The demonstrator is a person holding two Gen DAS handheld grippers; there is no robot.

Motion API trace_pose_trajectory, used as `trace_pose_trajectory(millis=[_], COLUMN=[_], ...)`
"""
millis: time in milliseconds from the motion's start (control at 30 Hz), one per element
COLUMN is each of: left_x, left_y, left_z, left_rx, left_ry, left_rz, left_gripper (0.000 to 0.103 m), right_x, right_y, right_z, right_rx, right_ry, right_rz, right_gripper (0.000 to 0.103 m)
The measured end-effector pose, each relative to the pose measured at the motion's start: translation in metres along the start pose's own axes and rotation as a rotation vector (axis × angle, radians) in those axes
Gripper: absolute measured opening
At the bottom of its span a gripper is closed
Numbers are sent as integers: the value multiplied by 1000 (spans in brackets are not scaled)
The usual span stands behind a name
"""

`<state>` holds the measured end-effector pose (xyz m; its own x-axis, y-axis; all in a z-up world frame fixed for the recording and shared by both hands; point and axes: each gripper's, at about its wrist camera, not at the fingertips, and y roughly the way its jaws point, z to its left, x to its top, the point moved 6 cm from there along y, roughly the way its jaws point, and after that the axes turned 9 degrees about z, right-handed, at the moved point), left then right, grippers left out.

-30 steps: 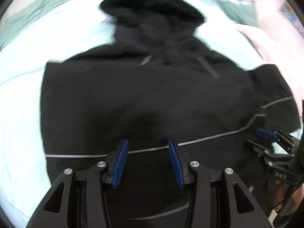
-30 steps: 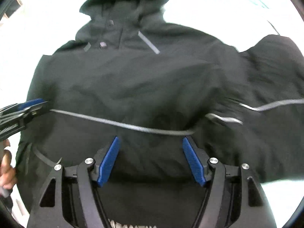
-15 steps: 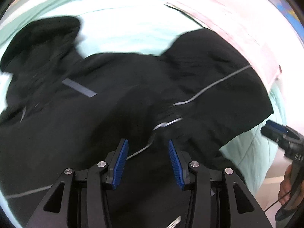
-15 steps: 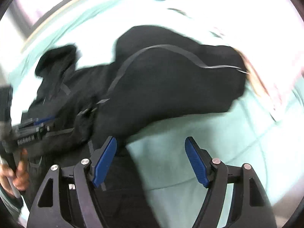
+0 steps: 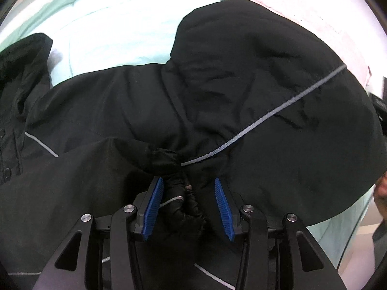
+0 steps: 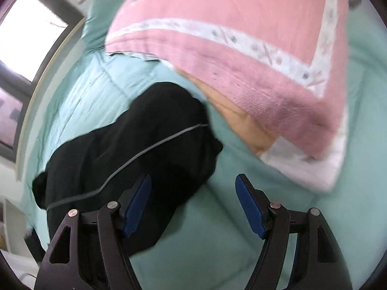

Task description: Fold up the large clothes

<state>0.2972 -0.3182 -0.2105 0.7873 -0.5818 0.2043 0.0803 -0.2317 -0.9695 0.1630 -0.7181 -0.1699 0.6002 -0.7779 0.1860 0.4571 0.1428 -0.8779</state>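
Left wrist: one black jacket (image 5: 241, 96) lies on the green bedding (image 5: 108, 36), hood toward frame left, sleeve running upper right; left gripper (image 5: 188, 203) open over bunched fabric. Right wrist: right gripper (image 6: 193, 205) open, nothing between its fingers; one sleeve (image 6: 145, 149) lies diagonally beside one pink blanket (image 6: 241, 60).

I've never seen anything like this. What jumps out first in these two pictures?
A big black jacket with thin grey stripes sprawls over a pale green bedspread, filling nearly all of the left view. In the right view, a pink blanket with a white patterned border lies at the top, just past the end of one sleeve. Blue-padded tongs poke in from the bottom of each picture; the left tongs have a bunched bit of the jacket between their pads.
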Motion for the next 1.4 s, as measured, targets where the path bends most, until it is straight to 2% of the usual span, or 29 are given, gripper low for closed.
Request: trace_pose_trajectory(millis=[167, 200, 233, 333, 367, 400, 433, 500, 667, 733, 800, 867, 900, 933, 967, 1033, 1100, 1167, 1200, 1267, 1333, 1367, 1400], left_x=[5, 6, 6, 10, -1, -1, 2, 0, 4, 10, 15, 17, 18, 17, 17, 20, 20, 18, 15, 9, 2, -2, -6], left_y=[3, 3, 3, 6, 1, 1, 6, -3, -36, -44, -38, -14, 3, 30, 43, 41, 31, 18, 9, -5, -19, -27, -32], left_z=[-7, -10, -12, -24, -27, -29, -38, -39, -62, -79, -98, -110, -108, -107, -107, -110, -113, -112, -110, -104, -92, -85, -80], left_rx=[20, 25, 32, 55, 59, 63, 64, 57, -29, -61, -90, -97, -89, -65, -51, -41, -63, -85, -95, -98, -88, -88, -89], left_ry=[17, 16, 15, 19, 20, 21, 19, 8, 16, 47, 76, 87, 80, 58, 50, 45, 42, 37, 30, 21, 1, -13, -24], left_rz=[7, 5, 1, -4, -6, -5, -5, -17, -89, -112, -99, -46, -11, 64, 85, 69, 59, 43, 34, 16, -5, -16, -27], left_gripper=[48, 48, 48, 48, 49, 49, 49, 49, 49, 49, 49, 49, 49, 48, 48, 49, 49, 49, 49, 49, 49, 49, 49], right_x=[16, 17, 17, 17, 16, 16, 16, 15, 18, 25, 39, 48, 47, 49, 49, 51, 49, 53, 58, 63, 63, 64, 62], right_y=[44, 52, 61, 68, 65, 61, 55, 37, -49, -83, -102, -99, -92, -81, -72, -50, -46, -50, -48, -49, -47, -47, -48], right_z=[-2, 0, 5, 20, 24, 28, 30, 35, 46, 38, 25, 3, -8, -14, -21, -29, -30, -26, -21, -15, -6, 1, 10], right_rx=[83, 68, 42, -60, -71, -59, -43, -35, -140, -193, -224, -203, -199, -200, -204, -180, -152, -68, -31, 6, -15, -29, -30], right_ry=[51, 51, 45, -14, -32, -48, -63, -86, -209, -220, -203, -155, -129, -114, -104, -90, -92, -82, -78, -86, -116, -127, -141], right_rz=[60, 67, 69, 29, 9, -6, -15, -51, -216, -280, -305, -271, -247, -223, -199, -143, -134, -126, -119, -118, -120, -123, -126], right_gripper=[77, 84, 86, 87, 70, 38, 30, 23, 22, 22, 22, 22, 22, 22, 22, 22, 23, 30, 37, 40, 34, 21, 20])
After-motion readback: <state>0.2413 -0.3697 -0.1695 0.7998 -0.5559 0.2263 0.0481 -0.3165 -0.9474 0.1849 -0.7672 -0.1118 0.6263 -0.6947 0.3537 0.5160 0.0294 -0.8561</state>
